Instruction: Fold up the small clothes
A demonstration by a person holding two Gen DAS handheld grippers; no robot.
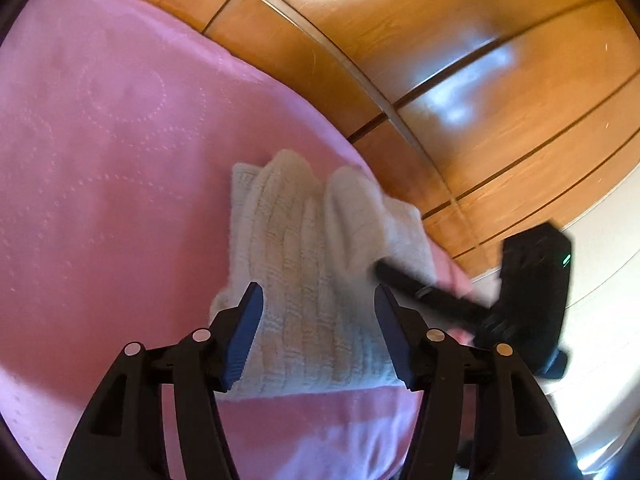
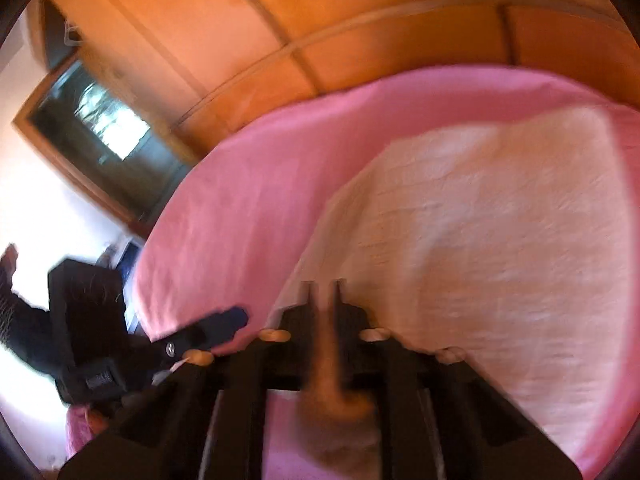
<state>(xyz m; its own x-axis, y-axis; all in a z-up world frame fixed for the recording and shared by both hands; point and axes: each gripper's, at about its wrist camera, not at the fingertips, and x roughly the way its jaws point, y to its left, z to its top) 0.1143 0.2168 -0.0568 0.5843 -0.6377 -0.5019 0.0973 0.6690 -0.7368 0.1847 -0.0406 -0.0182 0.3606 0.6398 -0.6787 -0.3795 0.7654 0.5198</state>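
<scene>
Your left gripper stood with its jaws apart, the blue pads on either side of a white knitted garment without pressing on it; the knit showed freely between them. That white knitted garment lay bunched on the pink bedspread, close to the bed's edge, with its ribbed folds running away from the camera. Behind the bed stood a wooden wardrobe with panelled doors, glare on its surface. In the left wrist view your right gripper reached in from the right, its dark finger tip against the garment's right side, blurred. In the right wrist view your right gripper had its jaws nearly together, and a thin strip of pale fabric ran between them towards the camera; you were pinching the garment, which spread wide and white to the right over the pink bedspread. The whole right view was smeared, so the knit's detail could not be read. Your left gripper showed at lower left there, blue pad just over the bedspread's edge, apart from the garment. A dark sleeve was visible at the far left, and a wood-framed window above it.
</scene>
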